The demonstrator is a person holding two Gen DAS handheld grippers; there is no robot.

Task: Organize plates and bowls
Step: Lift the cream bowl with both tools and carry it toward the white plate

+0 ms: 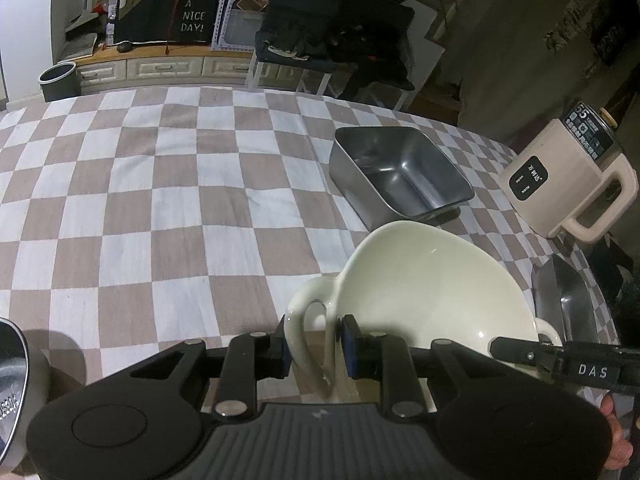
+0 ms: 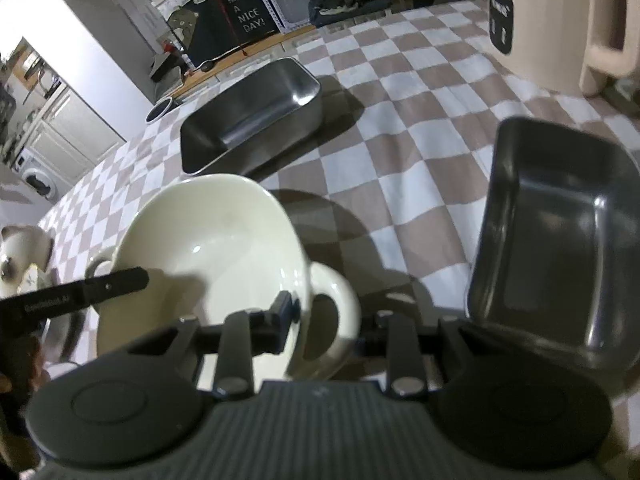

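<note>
Jaws of the left gripper (image 1: 312, 346) pinch 1 loop handle of the cream ceramic 2-handled bowl (image 1: 424, 280); the right gripper (image 2: 332, 320) has its jaws around the opposite handle, though whether they clamp it I cannot tell. Beyond the bowl on the checked surface (image 1: 160, 200) sits a square steel tray (image 1: 396, 172), open side up, probably the bowl's destination.

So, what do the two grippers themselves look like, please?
Both are alike: a grey ribbed base, two round black discs at the sides, black linkage bars with silver pins. The left gripper has blue pads. The right gripper shows one too. A black finger carries white "DAS" lettering.
</note>
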